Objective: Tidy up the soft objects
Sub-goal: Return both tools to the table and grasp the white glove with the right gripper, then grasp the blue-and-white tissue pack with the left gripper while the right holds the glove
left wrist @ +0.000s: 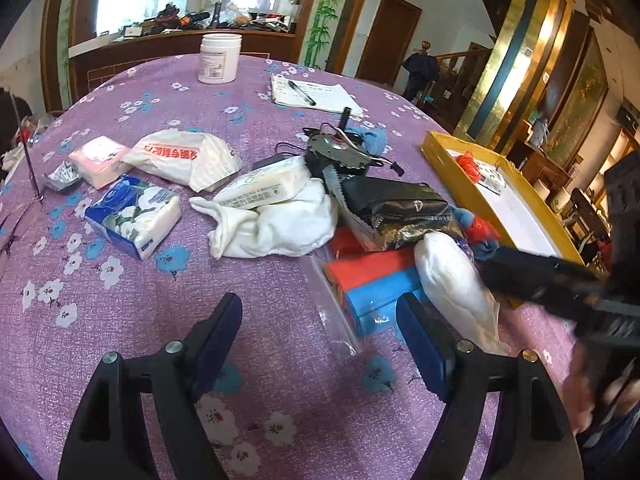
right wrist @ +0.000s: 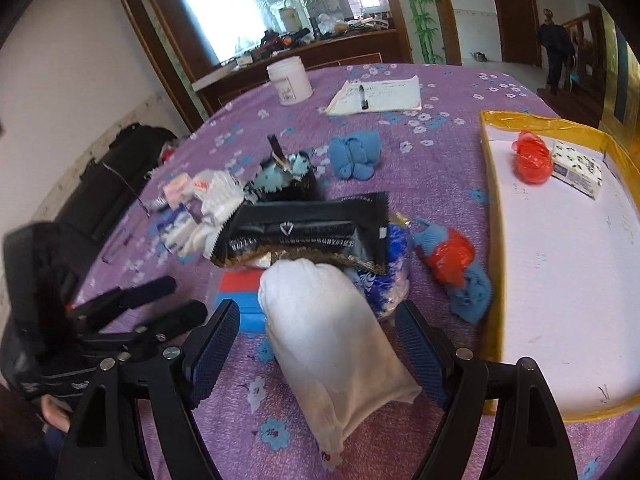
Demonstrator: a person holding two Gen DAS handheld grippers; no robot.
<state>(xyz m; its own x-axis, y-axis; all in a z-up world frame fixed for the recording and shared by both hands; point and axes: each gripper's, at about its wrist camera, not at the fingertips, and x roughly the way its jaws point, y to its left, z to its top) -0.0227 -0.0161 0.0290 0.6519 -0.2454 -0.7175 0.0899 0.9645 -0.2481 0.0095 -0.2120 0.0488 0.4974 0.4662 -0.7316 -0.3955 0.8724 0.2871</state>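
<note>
Item: white cloth pouch [right wrist: 336,340], lying between the wide, empty right tongs [right wrist: 320,344], touching neither pad; yellow tray [right wrist: 490,248] just beside. Left tongs [left wrist: 320,344] wide, empty. Risk: closing could snag the black packet [right wrist: 304,228] or the tablecloth [right wrist: 240,420]

Right claw [right wrist: 318,344] wide apart, seemingly clear of white sock [right wrist: 336,336].

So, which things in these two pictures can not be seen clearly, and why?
- Red and blue packs: left wrist view, upper ends covered by the black packet and the white cloth bag.
- Right gripper: left wrist view, motion-blurred, cut by the right edge.
- Writing on the paper: right wrist view, too small.
- Pink and white packs: right wrist view, blurred.
</note>
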